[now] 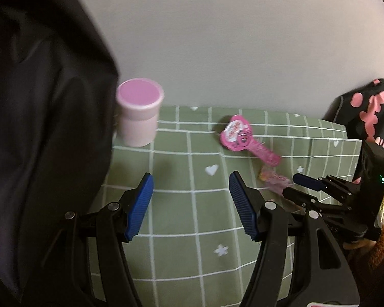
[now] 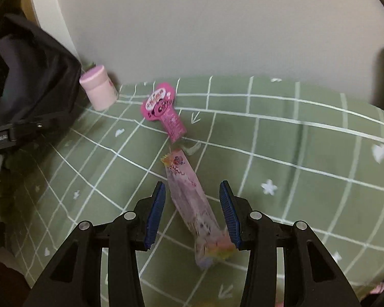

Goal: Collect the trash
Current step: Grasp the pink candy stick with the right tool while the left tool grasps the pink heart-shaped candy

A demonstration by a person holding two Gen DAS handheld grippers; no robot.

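A pale pink long wrapper (image 2: 192,199) lies on the green checked cloth (image 2: 294,153). My right gripper (image 2: 192,212) is open with the wrapper between its fingers, not clamped. In the left wrist view the same wrapper (image 1: 274,179) sits just in front of the right gripper (image 1: 298,186). A bright pink lollipop-shaped wrapper (image 2: 163,110) lies further back; it also shows in the left wrist view (image 1: 243,135). My left gripper (image 1: 190,202) is open and empty above the cloth.
A pink lidded cup (image 1: 138,112) stands at the back by the wall, also in the right wrist view (image 2: 98,90). A black bag (image 1: 38,128) fills the left side. A black cloth with pink spots (image 1: 366,112) lies at the back right.
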